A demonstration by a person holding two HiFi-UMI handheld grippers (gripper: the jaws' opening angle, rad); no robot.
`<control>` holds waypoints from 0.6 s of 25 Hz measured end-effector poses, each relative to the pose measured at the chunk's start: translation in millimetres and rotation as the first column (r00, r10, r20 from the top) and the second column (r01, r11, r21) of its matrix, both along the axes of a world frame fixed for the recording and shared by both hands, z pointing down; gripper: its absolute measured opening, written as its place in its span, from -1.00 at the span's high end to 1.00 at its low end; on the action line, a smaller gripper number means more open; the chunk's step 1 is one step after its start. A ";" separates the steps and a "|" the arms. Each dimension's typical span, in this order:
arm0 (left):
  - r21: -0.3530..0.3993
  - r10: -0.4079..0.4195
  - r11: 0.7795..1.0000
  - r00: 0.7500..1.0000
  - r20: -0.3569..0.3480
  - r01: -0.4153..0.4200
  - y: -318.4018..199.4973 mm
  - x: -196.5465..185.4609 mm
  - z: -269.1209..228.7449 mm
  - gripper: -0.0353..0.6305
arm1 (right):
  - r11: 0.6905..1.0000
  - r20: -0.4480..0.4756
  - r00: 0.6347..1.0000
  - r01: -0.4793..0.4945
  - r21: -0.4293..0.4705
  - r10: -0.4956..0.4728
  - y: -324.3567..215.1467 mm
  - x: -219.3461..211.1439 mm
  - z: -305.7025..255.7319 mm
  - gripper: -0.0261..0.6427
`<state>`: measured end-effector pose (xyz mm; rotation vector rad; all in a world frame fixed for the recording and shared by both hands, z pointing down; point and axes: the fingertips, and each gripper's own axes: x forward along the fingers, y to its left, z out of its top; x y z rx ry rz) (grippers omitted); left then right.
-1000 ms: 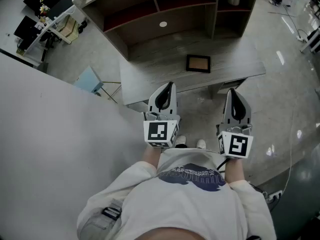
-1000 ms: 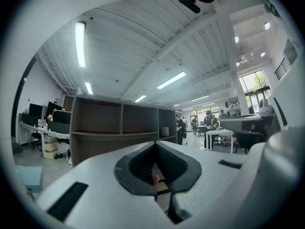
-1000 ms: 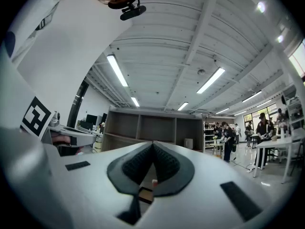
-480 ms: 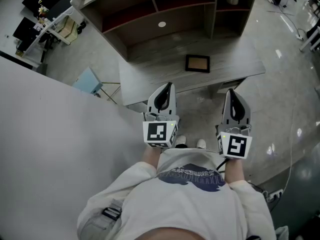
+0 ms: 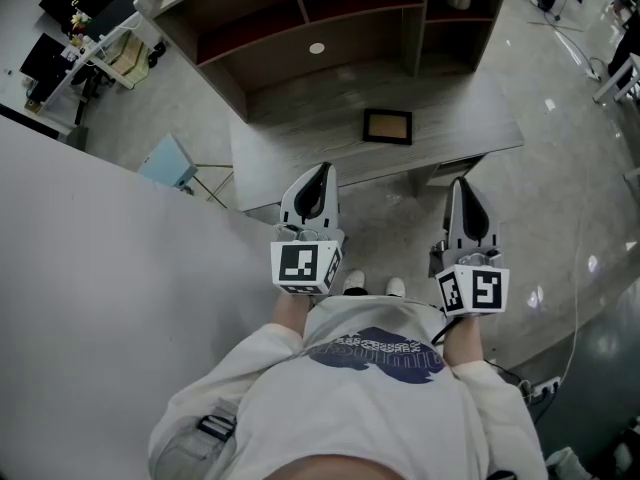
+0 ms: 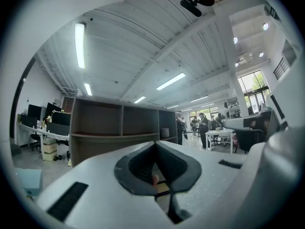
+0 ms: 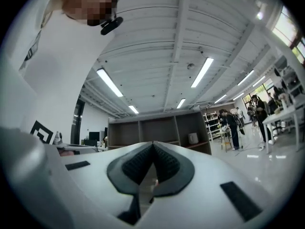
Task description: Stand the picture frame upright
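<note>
Barely anything is shifted since a second ago: the desk (image 5: pixel 300 150) is drawn slightly leftward in view. Left gripper (image 5: pixel 321 173) is held pressed together, empty; the picture frame (image 5: pixel 387 126) is seen lying flat mid-desk, well ahead; right gripper (image 5: pixel 462 185) is likewise closed on nothing. Levered by one edge, the picture frame could be skidded away or toppled. Counted: two grippers, one picture frame, one desk.

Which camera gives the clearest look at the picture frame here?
The head view: the picture frame lies flat on the desk, whole and unobstructed. The left gripper view shows at most a sliver past its jaws, too little to be sure. The right gripper view shows none of it.
</note>
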<state>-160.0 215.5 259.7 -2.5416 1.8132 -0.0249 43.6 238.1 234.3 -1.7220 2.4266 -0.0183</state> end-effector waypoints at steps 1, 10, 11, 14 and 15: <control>0.005 0.002 1.000 1.000 0.007 -0.002 -0.2 -2.2 -1.5 0.87 | 1.000 0.030 1.000 -0.002 -0.011 0.003 -0.7 4.5 1.1 0.93; -0.017 -0.020 1.000 1.000 0.008 0.020 -6.2 -24.3 -1.5 0.50 | 0.996 0.043 0.999 0.027 -0.084 -0.024 -1.2 35.0 16.0 0.37; -0.022 -0.020 1.000 1.000 0.010 0.021 -5.8 -25.1 -0.1 0.45 | 0.995 0.043 0.999 0.029 -0.092 -0.025 -0.6 37.3 17.8 0.35; -0.040 -0.022 0.999 1.000 0.016 0.023 -4.6 -26.3 4.1 0.34 | 0.992 0.046 0.999 0.034 -0.120 -0.028 0.5 44.3 24.2 0.24; -0.047 -0.022 0.999 1.000 0.019 0.023 -4.4 -25.9 5.5 0.32 | 0.991 0.047 0.998 0.034 -0.127 -0.029 0.7 47.3 26.1 0.22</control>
